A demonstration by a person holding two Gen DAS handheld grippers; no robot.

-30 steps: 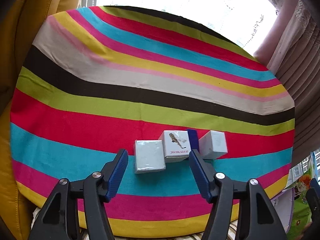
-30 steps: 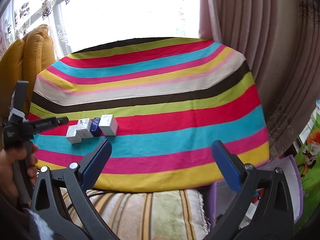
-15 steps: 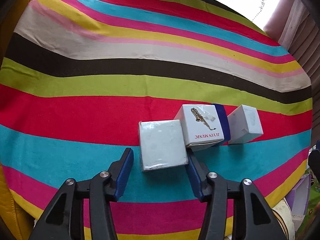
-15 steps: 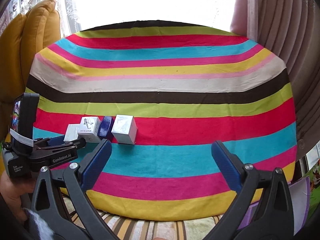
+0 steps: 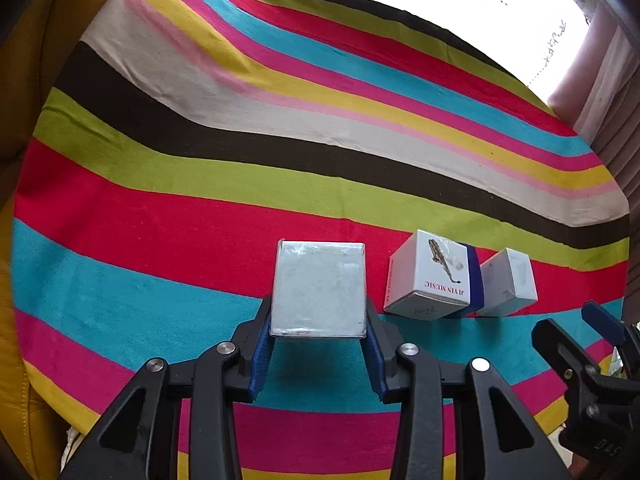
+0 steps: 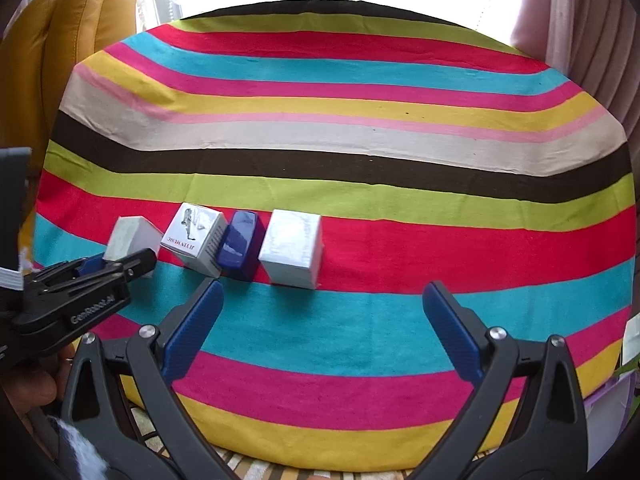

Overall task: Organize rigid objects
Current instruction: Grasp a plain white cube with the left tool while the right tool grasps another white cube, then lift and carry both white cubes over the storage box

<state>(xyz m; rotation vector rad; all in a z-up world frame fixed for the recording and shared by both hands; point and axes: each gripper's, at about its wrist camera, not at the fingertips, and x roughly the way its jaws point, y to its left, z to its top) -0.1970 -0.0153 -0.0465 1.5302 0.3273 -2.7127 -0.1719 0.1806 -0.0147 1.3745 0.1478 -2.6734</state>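
My left gripper (image 5: 319,332) is shut on a plain white box (image 5: 319,290), held between its blue pads just above the striped cloth; the box also shows in the right wrist view (image 6: 130,238). To its right stand a white box printed with a saxophone (image 5: 428,276), a dark blue case (image 5: 475,280) and another white box (image 5: 508,284), close together in a row. In the right wrist view they are the saxophone box (image 6: 196,238), the blue case (image 6: 240,244) and the white box (image 6: 292,248). My right gripper (image 6: 322,328) is open and empty, in front of that white box.
A round table under a striped cloth (image 6: 360,152) carries everything. A yellow cushioned chair (image 6: 72,32) stands at the left, curtains (image 6: 588,40) at the right, a bright window behind. The right gripper's tip shows in the left wrist view (image 5: 592,344).
My left gripper moved forward, closed on the plain white box and drew it left, away from the saxophone box. My right gripper moved closer to the row and stayed open.
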